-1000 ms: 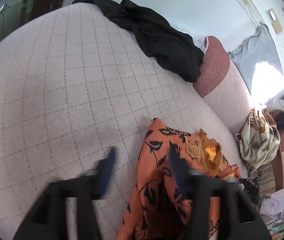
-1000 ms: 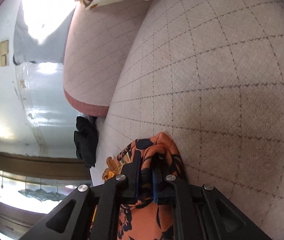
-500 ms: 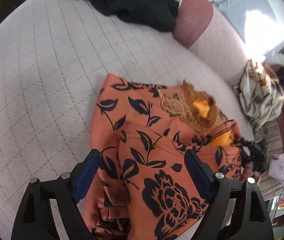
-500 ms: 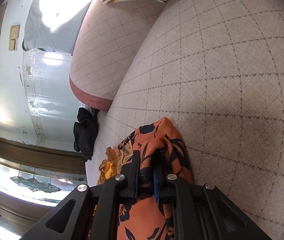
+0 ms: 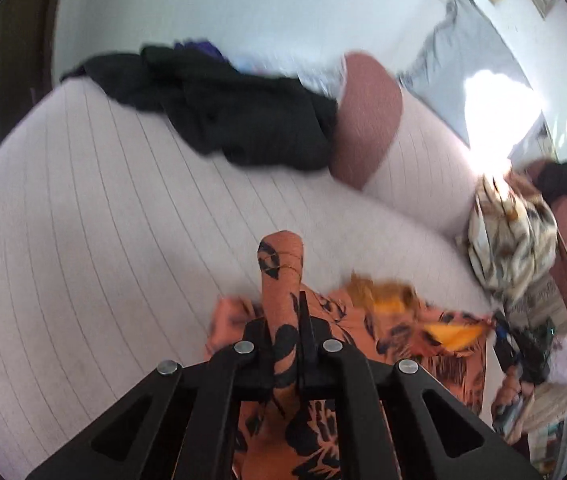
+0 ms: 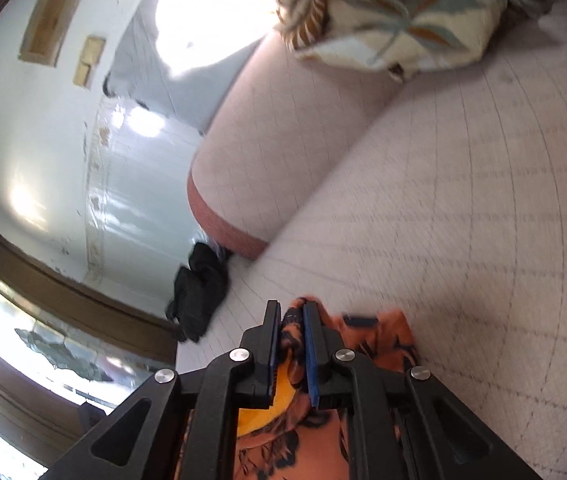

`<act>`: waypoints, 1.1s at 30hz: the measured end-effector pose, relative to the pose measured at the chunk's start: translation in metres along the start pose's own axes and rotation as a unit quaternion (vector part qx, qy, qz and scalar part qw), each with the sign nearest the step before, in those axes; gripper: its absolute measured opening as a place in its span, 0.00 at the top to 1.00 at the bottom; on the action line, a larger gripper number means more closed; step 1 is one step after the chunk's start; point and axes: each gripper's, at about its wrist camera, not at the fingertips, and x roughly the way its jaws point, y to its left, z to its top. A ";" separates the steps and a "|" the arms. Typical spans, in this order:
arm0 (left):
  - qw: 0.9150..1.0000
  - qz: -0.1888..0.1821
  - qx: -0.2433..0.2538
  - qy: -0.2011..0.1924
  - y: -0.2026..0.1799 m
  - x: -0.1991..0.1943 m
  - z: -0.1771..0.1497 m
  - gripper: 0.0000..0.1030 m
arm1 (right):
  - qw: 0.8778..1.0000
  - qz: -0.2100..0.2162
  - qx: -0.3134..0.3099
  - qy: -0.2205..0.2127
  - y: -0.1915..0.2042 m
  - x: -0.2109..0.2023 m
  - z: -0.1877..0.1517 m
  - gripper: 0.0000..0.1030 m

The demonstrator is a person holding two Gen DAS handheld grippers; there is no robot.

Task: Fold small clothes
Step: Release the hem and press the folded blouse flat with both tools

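An orange garment with a dark floral print and a yellow lining [image 5: 383,332] lies crumpled on the pale checked sofa seat [image 5: 95,248]. My left gripper [image 5: 285,320] is shut on a fold of it that sticks up between the fingers. My right gripper [image 6: 292,320] is shut on another edge of the same garment [image 6: 379,336], with the yellow lining showing below the fingers. Both views are blurred by motion.
A black garment [image 5: 243,120] lies at the far end of the seat by the red-trimmed armrest [image 5: 367,120]. A cream leaf-print cloth [image 5: 511,236] hangs on the sofa back, also in the right wrist view [image 6: 399,12]. Clutter [image 5: 539,360] sits at the right.
My left gripper was open over the garment and has now shut on a fold and lifted it. My right gripper stays shut on the garment and has moved with it.
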 end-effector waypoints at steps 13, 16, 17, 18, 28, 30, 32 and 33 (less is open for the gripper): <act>0.991 0.091 -0.093 0.015 0.062 0.053 -0.024 0.77 | 0.991 -0.106 -0.058 0.054 0.018 0.028 0.014 0.27; 0.992 0.086 -0.097 0.013 0.058 0.044 -0.016 0.65 | 0.982 -0.144 -0.113 0.053 0.034 0.038 0.006 0.27; 0.993 0.083 -0.088 0.013 0.055 0.043 -0.015 0.54 | 0.979 -0.154 -0.119 0.065 0.033 0.045 0.004 0.26; 0.994 0.082 -0.075 0.015 0.049 0.045 -0.010 0.45 | 0.973 -0.172 -0.126 0.086 0.030 0.055 0.002 0.26; 0.990 0.136 -0.013 0.041 0.020 0.088 -0.008 0.92 | 0.948 -0.206 -0.226 0.089 0.045 0.088 -0.009 0.93; 0.990 0.138 0.000 0.020 0.015 0.083 -0.006 0.92 | 0.959 -0.186 -0.210 0.039 0.055 0.064 0.007 0.93; 0.991 0.136 -0.008 -0.007 0.016 0.076 -0.002 0.92 | 0.963 -0.183 -0.196 0.001 0.055 0.046 0.021 0.93; 0.990 0.138 -0.012 -0.014 0.017 0.076 0.000 0.92 | 0.963 -0.192 -0.191 -0.012 0.050 0.043 0.025 0.93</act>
